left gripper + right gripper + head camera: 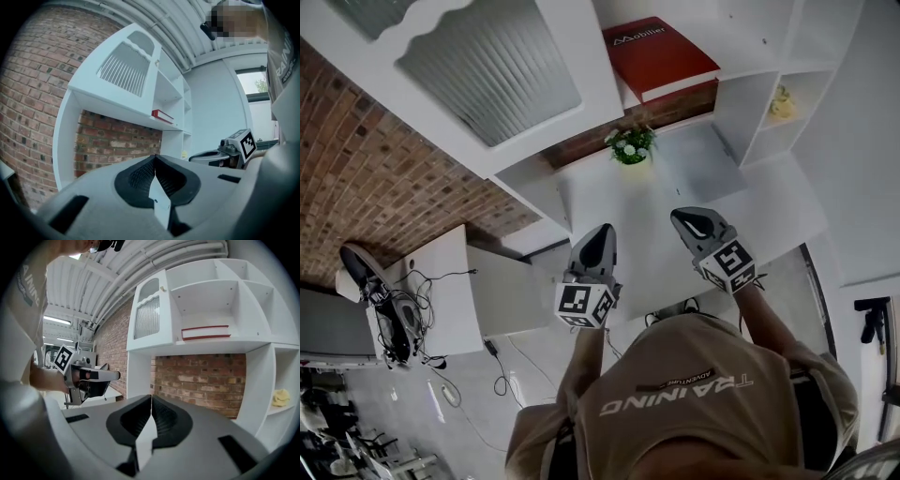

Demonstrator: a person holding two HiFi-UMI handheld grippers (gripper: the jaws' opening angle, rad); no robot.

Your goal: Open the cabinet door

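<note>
The white cabinet's door (487,66), with a ribbed glass pane, is closed at the upper left of the wall unit; it also shows as the door (125,70) and the door (147,315) in the two gripper views. My left gripper (605,229) is held in front of the unit, below the door and apart from it, jaws shut and empty (155,157). My right gripper (676,215) is beside it to the right, also shut on nothing (151,397). Neither touches the cabinet.
A red book (659,56) lies on the open shelf right of the door. A small potted plant (630,145) stands on the white counter below. A yellow object (781,101) sits in a right side cubby. A desk (441,291) with cables stands at the left by the brick wall.
</note>
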